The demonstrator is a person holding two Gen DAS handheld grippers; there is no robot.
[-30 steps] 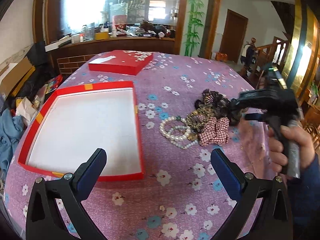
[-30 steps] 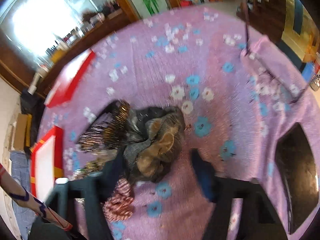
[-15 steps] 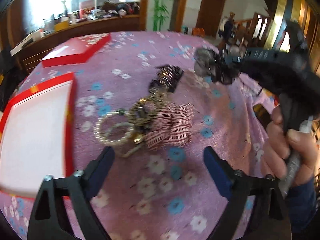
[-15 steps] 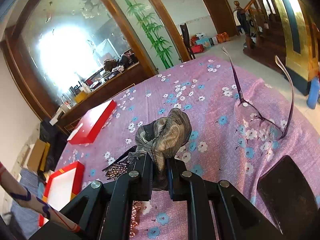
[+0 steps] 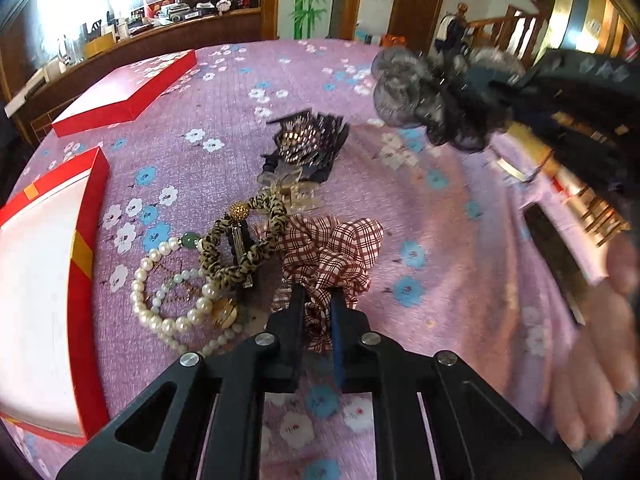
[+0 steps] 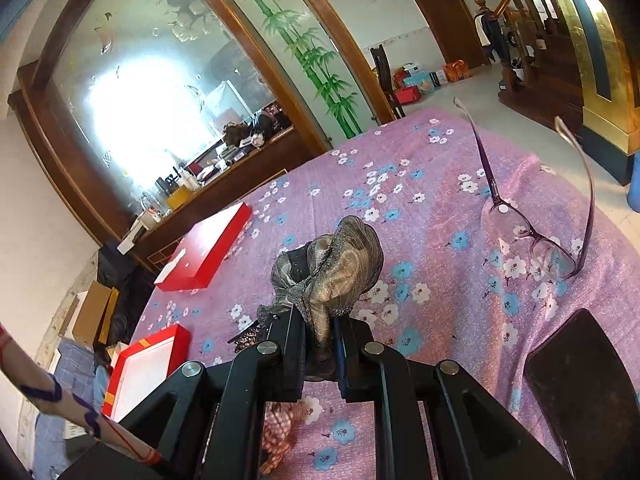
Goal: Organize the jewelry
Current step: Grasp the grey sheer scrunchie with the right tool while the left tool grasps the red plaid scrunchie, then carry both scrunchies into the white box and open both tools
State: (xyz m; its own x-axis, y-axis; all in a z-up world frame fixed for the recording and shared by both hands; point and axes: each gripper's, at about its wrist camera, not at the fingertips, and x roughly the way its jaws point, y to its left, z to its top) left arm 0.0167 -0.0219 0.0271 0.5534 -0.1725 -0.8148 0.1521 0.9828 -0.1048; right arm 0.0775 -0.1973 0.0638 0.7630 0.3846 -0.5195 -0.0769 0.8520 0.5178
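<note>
My left gripper [image 5: 318, 312] is shut on the red plaid scrunchie [image 5: 332, 252], which lies on the purple floral tablecloth. Beside it lie a leopard-print hair tie [image 5: 244, 240], a pearl necklace [image 5: 172, 304] and a dark sequined hair clip [image 5: 308, 140]. My right gripper [image 6: 318, 344] is shut on a grey-brown shimmery scrunchie [image 6: 340, 272] and holds it above the table; it also shows in the left wrist view [image 5: 432, 100] at the upper right. The open red box with a white inside [image 5: 52, 272] lies at the left.
The red box lid [image 5: 124, 92] lies at the far left of the table. Purple-framed glasses [image 6: 536, 232] and a black flat object [image 6: 584, 396] lie on the right side. A wooden counter with clutter stands behind the table.
My left gripper moved forward and shut on the plaid scrunchie. My right gripper raised the grey-brown scrunchie higher above the table.
</note>
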